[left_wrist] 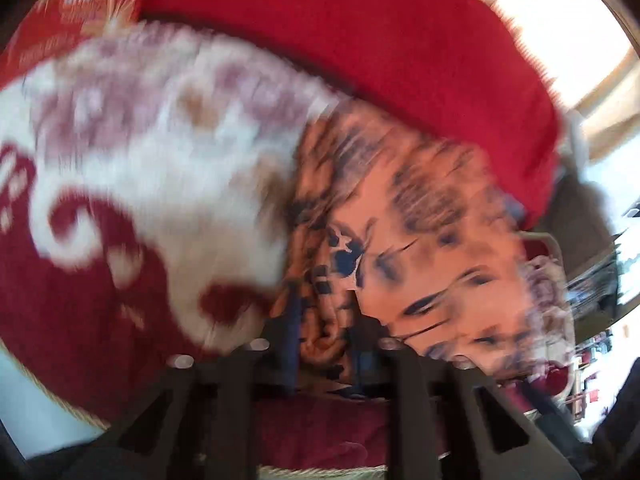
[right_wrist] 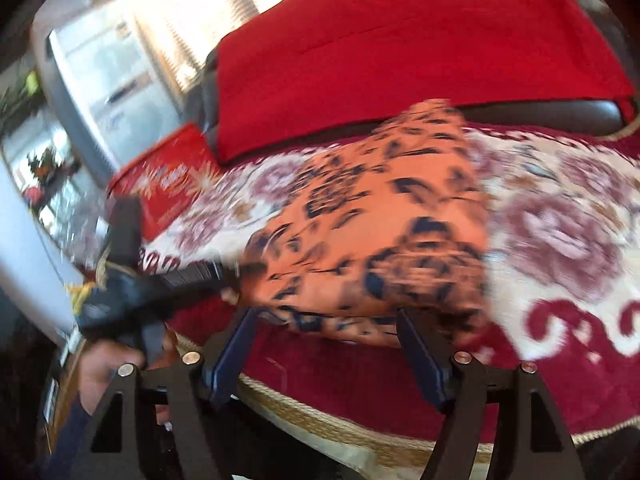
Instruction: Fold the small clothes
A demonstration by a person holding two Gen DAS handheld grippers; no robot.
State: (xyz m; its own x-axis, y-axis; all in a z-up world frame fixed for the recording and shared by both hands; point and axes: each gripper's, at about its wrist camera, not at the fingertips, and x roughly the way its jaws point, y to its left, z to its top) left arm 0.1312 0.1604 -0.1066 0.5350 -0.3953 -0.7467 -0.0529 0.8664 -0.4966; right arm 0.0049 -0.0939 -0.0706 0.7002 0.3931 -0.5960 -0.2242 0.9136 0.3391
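Red-and-cream floral tablecloth [right_wrist: 560, 216] spread on the table, orange dark-patterned garment [right_wrist: 372, 240] laid near-to-far along it, left claw [left_wrist: 320, 344] clamped on its bunched near edge, right claw [right_wrist: 324, 344] held apart at its near hem, left-side hand [right_wrist: 104, 368] seen only from the right wrist.

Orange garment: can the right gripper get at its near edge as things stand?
Probably yes. The right gripper is open, the orange garment edge lies just ahead of its fingers, nothing between; the left gripper holds a different part.
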